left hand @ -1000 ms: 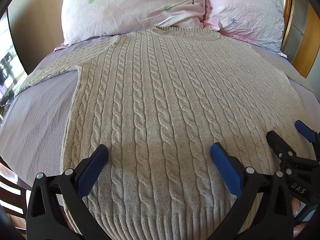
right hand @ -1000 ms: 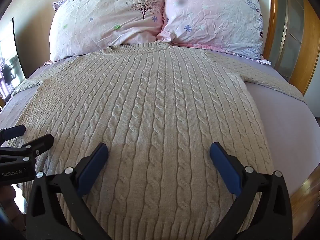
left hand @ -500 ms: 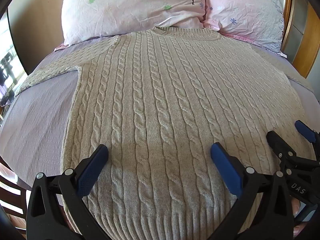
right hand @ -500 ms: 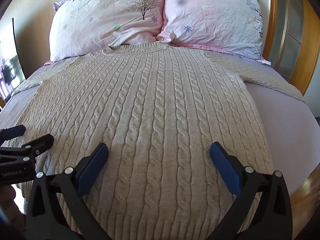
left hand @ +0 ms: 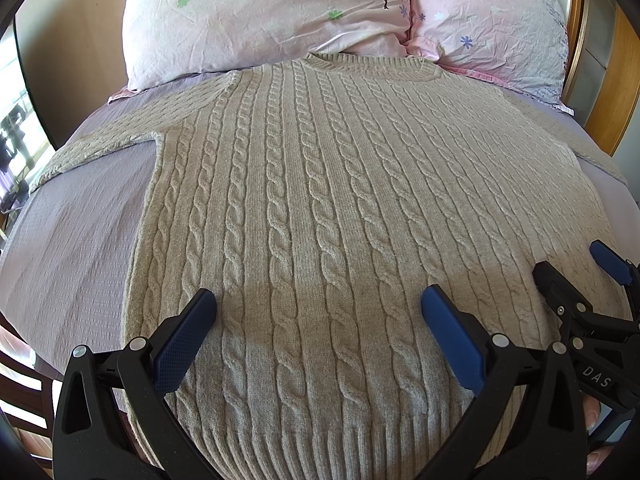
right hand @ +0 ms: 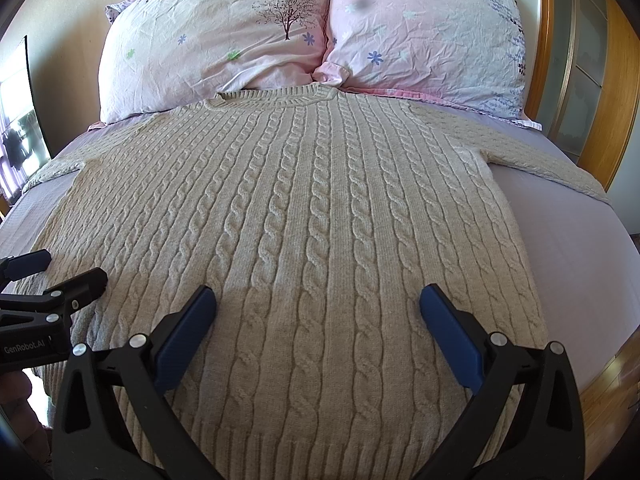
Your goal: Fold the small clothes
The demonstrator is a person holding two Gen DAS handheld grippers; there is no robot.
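A beige cable-knit sweater lies flat on the bed, collar toward the pillows, hem toward me, sleeves spread to both sides. It also shows in the right wrist view. My left gripper is open and empty, hovering over the sweater's lower left part near the hem. My right gripper is open and empty over the lower right part. Each gripper shows at the edge of the other's view: the right gripper and the left gripper.
Two pink floral pillows lean at the head of the bed. The lilac sheet shows bare on both sides of the sweater. A wooden headboard and bed frame run along the right.
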